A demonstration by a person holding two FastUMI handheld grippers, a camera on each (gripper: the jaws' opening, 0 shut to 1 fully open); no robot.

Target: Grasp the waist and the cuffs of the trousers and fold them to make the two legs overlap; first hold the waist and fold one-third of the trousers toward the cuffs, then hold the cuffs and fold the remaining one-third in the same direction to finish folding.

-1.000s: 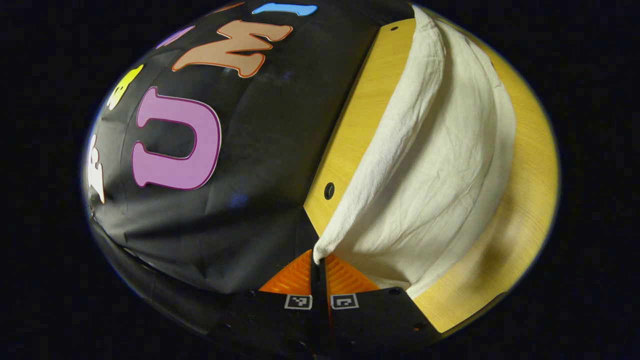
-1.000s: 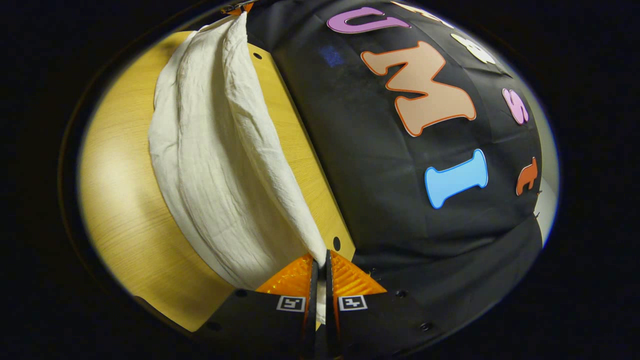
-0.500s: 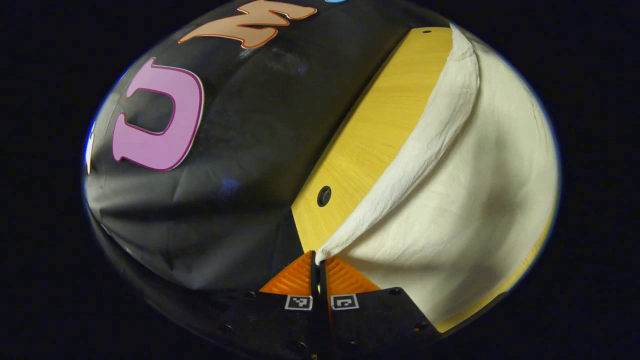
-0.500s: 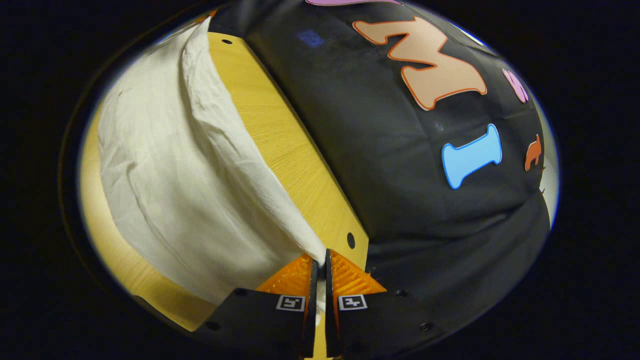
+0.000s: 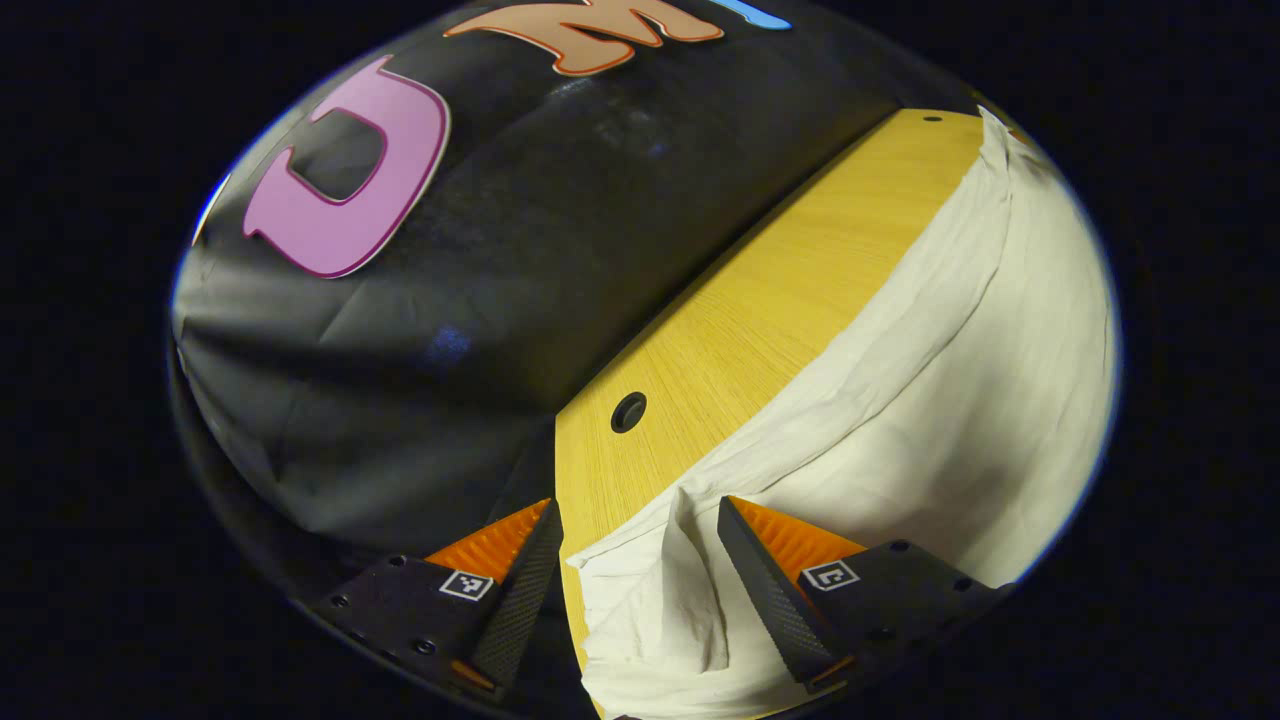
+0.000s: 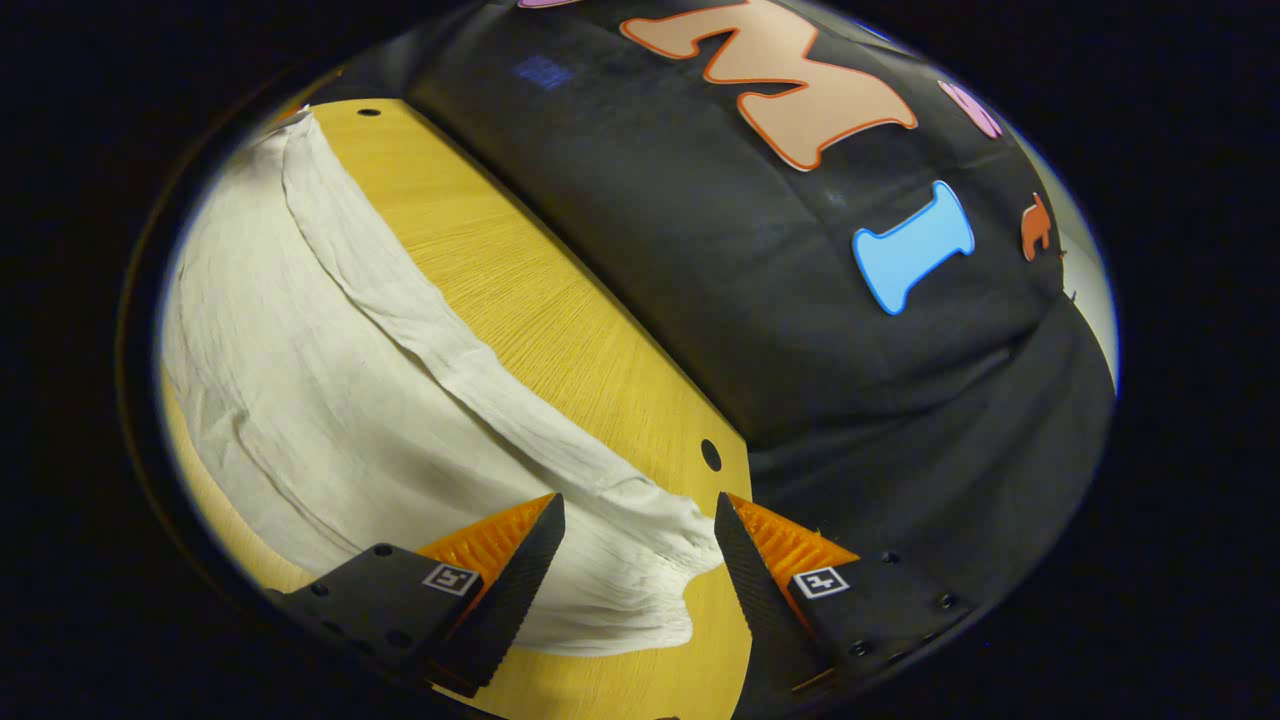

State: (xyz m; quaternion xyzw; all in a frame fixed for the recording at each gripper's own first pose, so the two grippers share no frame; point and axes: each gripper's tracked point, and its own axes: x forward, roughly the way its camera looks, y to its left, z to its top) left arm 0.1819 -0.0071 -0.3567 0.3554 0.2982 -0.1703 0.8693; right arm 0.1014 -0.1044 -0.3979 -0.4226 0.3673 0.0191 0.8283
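Between both grippers' fingers the trousers lay flat on the counter. Left gripper and right gripper spread wide, gripping nothing. A fold looked laid down; which one, can't tell.

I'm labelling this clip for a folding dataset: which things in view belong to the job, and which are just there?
Part of the job:
- cream-white crinkled cotton trousers, lying on the table
- left gripper, open, a cloth corner between its fingers
- right gripper, open over the cloth's edge

Just there:
- yellow wooden table with round holes
- black cloth booth wall
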